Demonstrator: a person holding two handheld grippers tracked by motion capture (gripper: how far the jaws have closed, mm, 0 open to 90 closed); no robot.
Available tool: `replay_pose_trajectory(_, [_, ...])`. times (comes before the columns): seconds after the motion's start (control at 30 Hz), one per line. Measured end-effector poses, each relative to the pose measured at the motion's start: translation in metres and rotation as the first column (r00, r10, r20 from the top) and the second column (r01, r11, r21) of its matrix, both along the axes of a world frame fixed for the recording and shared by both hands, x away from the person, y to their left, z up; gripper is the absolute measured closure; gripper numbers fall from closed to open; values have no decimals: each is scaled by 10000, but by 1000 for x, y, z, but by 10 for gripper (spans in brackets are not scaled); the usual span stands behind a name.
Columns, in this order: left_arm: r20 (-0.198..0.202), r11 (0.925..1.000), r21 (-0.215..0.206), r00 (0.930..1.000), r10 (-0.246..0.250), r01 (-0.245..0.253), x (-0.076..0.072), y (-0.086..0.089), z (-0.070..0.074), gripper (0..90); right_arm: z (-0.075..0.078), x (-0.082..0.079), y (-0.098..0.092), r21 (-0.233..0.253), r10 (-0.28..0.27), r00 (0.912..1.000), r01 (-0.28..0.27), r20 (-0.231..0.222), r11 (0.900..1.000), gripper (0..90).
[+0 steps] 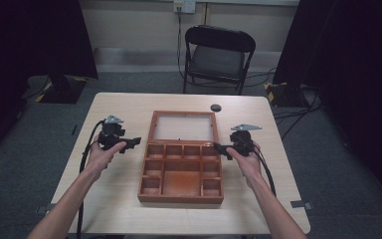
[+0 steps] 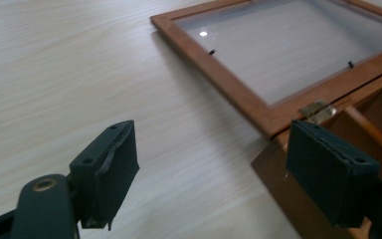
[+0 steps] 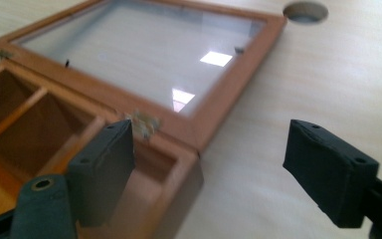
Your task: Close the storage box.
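A brown wooden box (image 1: 181, 196) with several empty compartments lies open mid-table, its glass-paned lid (image 1: 183, 127) folded flat behind it. My left gripper (image 1: 134, 142) hovers open just left of the box's back left corner (image 2: 273, 164), near the brass hinge (image 2: 318, 110). My right gripper (image 1: 219, 148) is open at the box's back right corner (image 3: 186, 164), its left finger (image 3: 104, 169) over the corner compartment, its right finger (image 3: 328, 169) over bare table. Neither holds anything. The lid's glass (image 2: 288, 45) (image 3: 144, 55) reflects ceiling lights.
The light wooden table (image 1: 114, 199) has a round cable hole (image 1: 216, 107) (image 3: 305, 11) behind the lid. A black folding chair (image 1: 218, 57) stands beyond the far edge. Cables trail from both grippers along the person's forearms.
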State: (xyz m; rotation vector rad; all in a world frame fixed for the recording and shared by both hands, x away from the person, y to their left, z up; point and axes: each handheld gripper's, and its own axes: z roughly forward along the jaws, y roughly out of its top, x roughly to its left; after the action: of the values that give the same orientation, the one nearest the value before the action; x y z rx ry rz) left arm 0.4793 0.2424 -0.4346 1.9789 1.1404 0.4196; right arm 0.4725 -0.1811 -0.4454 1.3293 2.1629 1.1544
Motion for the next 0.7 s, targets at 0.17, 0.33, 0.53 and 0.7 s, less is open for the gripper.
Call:
replay_pose_trajectory(0.17, [-140, 9991, -63, 9990, -429, 428, 15, -20, -5, 200, 2, 27, 18, 333, 102, 9999, -101, -14, 9994, 171])
replay_pose_trajectory(0.33, [-535, 9979, -557, 9979, -355, 325, 22, -25, -14, 187, -7, 41, 19, 527, 9, 9979, 24, -641, 9986, 161])
replay_pose_trajectory(0.53, [-1121, 9974, -675, 9932, -314, 239, 25, -28, -25, 160, -19, 42, 18, 542, -140, 9912, 213, -1314, 9983, 156])
replay_pose_trajectory(0.7, [-1398, 9927, -1201, 9898, -269, 101, 27, -33, -30, 156, -23, 44, 18, 997, -96, 9877, 254, -1563, 9947, 150])
